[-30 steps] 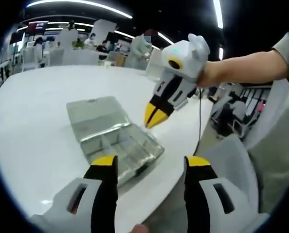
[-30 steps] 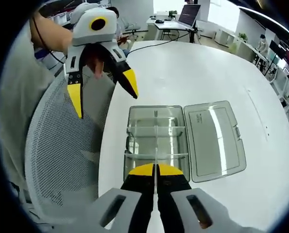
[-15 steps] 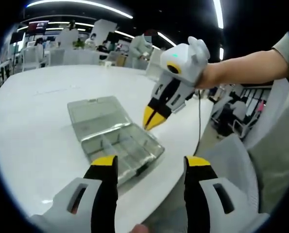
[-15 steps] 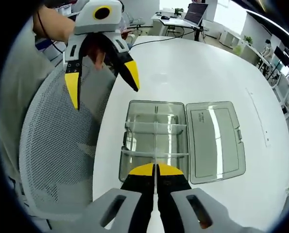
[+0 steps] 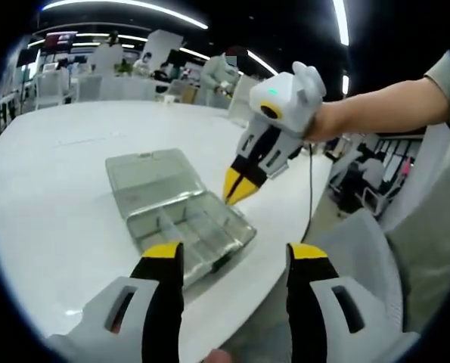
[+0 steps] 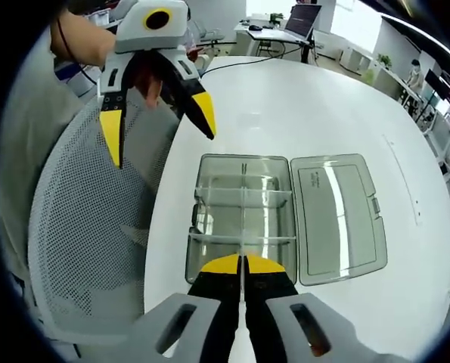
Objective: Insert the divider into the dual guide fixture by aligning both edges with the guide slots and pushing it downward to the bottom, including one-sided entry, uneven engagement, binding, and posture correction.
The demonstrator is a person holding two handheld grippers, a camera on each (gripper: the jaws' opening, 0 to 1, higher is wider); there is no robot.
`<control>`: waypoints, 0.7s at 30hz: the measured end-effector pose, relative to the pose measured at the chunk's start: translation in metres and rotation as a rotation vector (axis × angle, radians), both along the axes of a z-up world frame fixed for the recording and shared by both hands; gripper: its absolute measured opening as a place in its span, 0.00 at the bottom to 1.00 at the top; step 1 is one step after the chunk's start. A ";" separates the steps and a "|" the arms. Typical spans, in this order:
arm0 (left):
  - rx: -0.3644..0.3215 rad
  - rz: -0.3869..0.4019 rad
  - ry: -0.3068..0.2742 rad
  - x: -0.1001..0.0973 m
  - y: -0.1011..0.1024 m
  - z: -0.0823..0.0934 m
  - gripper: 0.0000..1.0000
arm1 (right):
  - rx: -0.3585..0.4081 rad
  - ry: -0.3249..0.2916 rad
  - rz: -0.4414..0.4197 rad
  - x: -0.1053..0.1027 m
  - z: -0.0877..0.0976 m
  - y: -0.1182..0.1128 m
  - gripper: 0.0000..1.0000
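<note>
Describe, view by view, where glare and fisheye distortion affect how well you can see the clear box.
Right gripper view: ceiling light glares off the box's open lid, and the table edge bows. Left gripper view: the clear box looks washed with pale reflections, its partitions faint, and the ceiling light strips curve.

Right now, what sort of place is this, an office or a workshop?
Most likely an open-plan office: a large white round table, a grey mesh chair pulled up beside it, a desk with a laptop behind, and long ceiling strip lights.
</note>
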State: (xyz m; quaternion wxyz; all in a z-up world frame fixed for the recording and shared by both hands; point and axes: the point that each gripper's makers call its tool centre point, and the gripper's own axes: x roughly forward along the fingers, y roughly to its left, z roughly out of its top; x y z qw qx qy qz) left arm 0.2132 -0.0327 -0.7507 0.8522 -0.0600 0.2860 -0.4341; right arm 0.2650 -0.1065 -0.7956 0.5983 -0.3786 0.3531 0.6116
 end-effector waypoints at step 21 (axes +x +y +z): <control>0.005 0.007 0.005 -0.003 0.001 0.002 0.53 | 0.007 0.019 -0.002 0.000 -0.011 -0.003 0.00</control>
